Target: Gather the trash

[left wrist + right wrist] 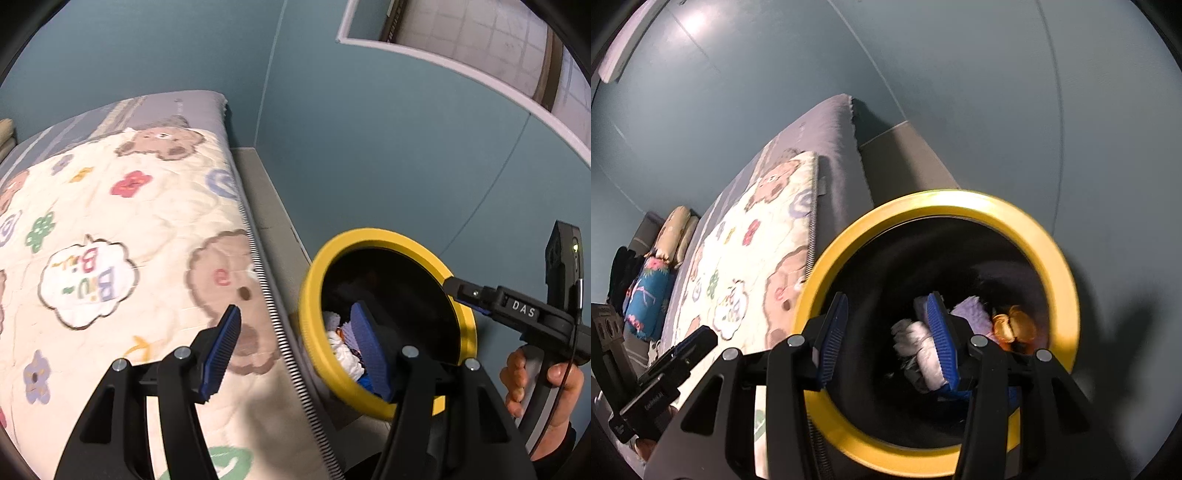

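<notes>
A black bin with a yellow rim (1067, 280) stood on the floor just beside the bed (122, 236), near the blue wall. Trash lay inside it — white crumpled paper (923, 350) and something orange (1015, 325). The left hand-held gripper (295, 350) was open and held nothing. The right hand-held gripper (886, 343) was open too — empty, above the bin's mouth.

The left wrist view looks down along its tool (295, 343) over the bed (110, 240), with the bin (314, 295) near on its right. The right wrist view sits closer, staring straight into that bin (1060, 266) (bed on its left). Both share bed, bin and blue wall (369, 129).
</notes>
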A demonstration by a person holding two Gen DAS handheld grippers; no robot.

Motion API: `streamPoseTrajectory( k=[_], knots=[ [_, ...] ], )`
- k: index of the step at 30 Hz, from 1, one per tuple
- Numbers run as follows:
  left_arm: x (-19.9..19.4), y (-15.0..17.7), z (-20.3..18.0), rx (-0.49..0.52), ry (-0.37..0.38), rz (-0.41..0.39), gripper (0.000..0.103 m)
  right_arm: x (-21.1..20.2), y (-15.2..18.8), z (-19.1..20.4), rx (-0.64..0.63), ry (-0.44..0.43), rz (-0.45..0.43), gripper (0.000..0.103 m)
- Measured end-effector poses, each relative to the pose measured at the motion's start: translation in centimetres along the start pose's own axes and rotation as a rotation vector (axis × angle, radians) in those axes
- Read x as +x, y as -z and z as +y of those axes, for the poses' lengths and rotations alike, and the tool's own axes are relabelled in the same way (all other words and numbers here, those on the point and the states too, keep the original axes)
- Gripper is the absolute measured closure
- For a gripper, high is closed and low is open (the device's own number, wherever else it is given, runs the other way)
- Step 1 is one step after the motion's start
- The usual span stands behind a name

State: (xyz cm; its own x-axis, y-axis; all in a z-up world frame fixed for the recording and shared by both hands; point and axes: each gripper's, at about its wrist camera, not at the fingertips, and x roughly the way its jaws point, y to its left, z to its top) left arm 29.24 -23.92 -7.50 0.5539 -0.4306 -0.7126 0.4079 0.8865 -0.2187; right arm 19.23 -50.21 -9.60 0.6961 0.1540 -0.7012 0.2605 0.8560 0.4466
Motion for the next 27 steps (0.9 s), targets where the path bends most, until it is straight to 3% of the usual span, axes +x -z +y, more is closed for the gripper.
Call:
streamPoseTrajectory(
  k=[27],
  knots=[
    [-15.6,4.7,11.6,-0.154,-0.207,-0.19,0.044,-4.2,4.7,17.3,-0.26,-0.17,-0.001,0.058]
  ],
)
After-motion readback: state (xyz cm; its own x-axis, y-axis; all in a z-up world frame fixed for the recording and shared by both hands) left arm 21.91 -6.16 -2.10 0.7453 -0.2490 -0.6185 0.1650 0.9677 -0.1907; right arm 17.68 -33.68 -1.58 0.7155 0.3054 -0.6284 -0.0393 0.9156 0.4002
